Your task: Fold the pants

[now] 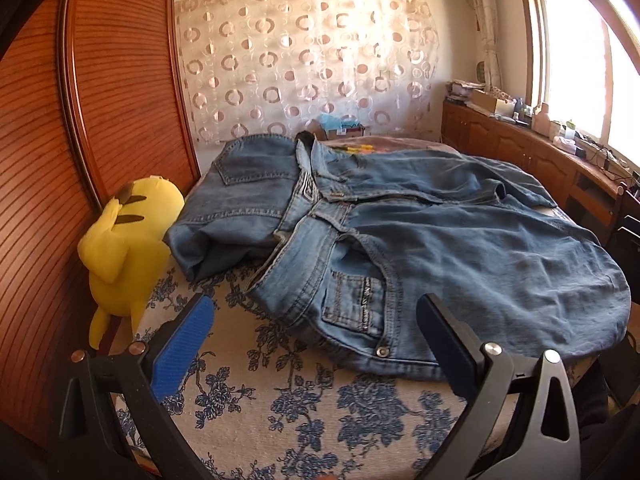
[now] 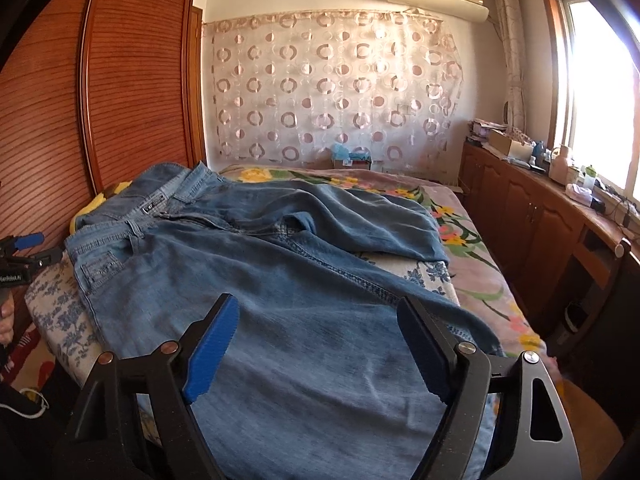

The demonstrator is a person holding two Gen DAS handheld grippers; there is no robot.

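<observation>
Denim pants [image 1: 420, 232] spread on the blue-flowered pad [image 1: 280, 408], both grippers open and empty over its near edge.

Left gripper [image 1: 316, 340] hovers wide apart just short of the waistband and pocket at the pad's near left corner; right gripper [image 2: 316, 344] stands wide over a leg, pads off the cloth, likely so each can take one end for a lengthwise fold. The pants are faded blue jeans, waist toward the left edge, legs running right and splayed apart, the far leg rumpled onto the flowered bedspread [image 2: 460, 240]. A second denim piece [image 1: 240, 200] sits at the far left corner, possibly already folded; a yellow plush toy [image 1: 124, 240] leans beside it.
</observation>
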